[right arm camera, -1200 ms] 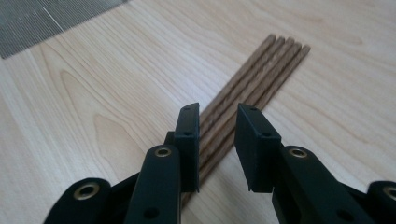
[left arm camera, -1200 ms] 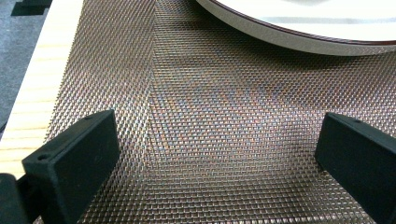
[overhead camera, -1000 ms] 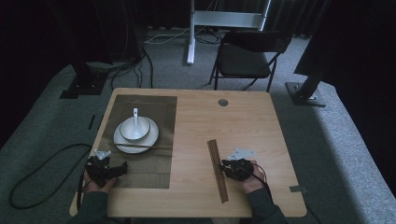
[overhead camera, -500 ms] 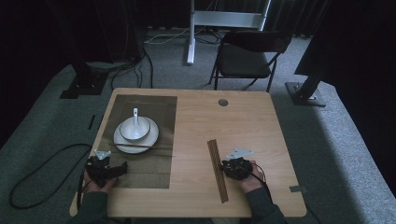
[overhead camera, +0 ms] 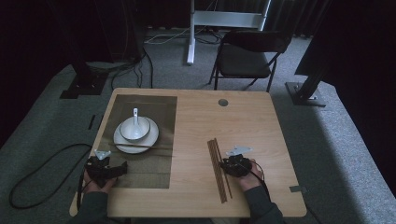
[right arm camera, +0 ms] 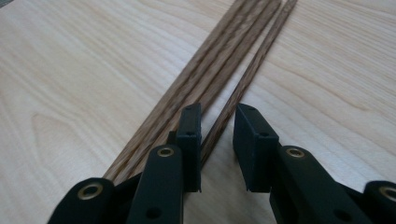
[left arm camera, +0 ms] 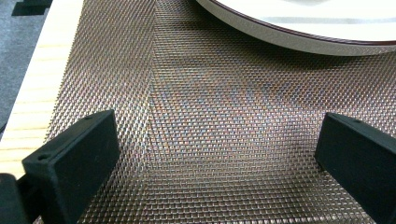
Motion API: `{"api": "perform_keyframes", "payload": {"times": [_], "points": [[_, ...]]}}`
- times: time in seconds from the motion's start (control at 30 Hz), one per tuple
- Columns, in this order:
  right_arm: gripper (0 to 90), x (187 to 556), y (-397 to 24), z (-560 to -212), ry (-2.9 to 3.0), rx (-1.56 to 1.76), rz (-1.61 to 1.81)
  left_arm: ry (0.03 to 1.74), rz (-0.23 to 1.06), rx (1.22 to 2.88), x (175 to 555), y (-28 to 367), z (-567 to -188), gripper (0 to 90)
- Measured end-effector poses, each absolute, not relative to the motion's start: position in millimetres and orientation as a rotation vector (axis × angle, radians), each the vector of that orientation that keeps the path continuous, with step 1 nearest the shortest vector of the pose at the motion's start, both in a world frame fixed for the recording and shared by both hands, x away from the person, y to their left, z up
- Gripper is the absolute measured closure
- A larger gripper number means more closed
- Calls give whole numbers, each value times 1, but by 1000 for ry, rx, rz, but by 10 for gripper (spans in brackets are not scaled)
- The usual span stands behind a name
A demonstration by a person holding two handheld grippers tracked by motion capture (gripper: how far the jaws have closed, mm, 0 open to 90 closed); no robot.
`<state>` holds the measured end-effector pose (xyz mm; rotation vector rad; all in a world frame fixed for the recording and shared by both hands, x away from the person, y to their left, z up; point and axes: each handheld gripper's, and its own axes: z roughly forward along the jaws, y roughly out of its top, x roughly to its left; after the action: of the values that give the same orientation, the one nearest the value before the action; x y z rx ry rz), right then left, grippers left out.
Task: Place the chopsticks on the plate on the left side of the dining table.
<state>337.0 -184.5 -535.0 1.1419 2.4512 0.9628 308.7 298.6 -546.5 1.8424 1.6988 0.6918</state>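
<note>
Chopstick pick-up in hand at the near right of the table (overhead camera: pixel 261 116).

We straddle a single chopstick (right arm camera: pixel 243 81) with the right gripper (right arm camera: pixel 217 140): its jaws stand narrowly apart with the stick between them, a gap showing on either side, so nothing is gripped yet. That stick lies just beside the chopstick bundle (right arm camera: pixel 205 74) on bare wood. To do this well, we keep the jaws in line with that one stick, clear of its neighbours, close gently, then lift level so it does not swing. Our left gripper (left arm camera: pixel 217 149) hovers over the woven placemat (left arm camera: pixel 210 116) with jaws wide apart and nothing between them, just short of the plate (left arm camera: pixel 303 37). Against the earlier high view, both hands sit where they were, and the bowl (overhead camera: pixel 135 128), spoon (overhead camera: pixel 136 115) and sticks lie unchanged.
</note>
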Motion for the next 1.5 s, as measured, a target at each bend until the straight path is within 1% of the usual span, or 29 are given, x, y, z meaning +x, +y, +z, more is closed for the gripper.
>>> {"api": "perform_keyframes", "payload": {"times": [0.27, 0.43, 0.53, 0.8, 0.97, 1.5], "points": [[728, 341, -184, -534, 2417, 1186, 916, 1702, 692, 1841, 309, 298, -546, 2], [690, 346, -181, -532, 2419, 1188, 879, 1702, 692, 1841, 309, 298, -546, 2], [691, 350, -180, -532, 2409, 1203, 874, 1702, 692, 1841, 309, 298, -546, 1], [760, 357, -186, -531, 2357, 1289, 850, 1702, 692, 1841, 309, 298, -546, 2], [827, 361, -194, -532, 2322, 1338, 842, 1702, 692, 1841, 309, 298, -546, 2], [848, 357, -196, -533, 2264, 1325, 806, 1703, 693, 1840, 309, 298, -546, 2]]}}
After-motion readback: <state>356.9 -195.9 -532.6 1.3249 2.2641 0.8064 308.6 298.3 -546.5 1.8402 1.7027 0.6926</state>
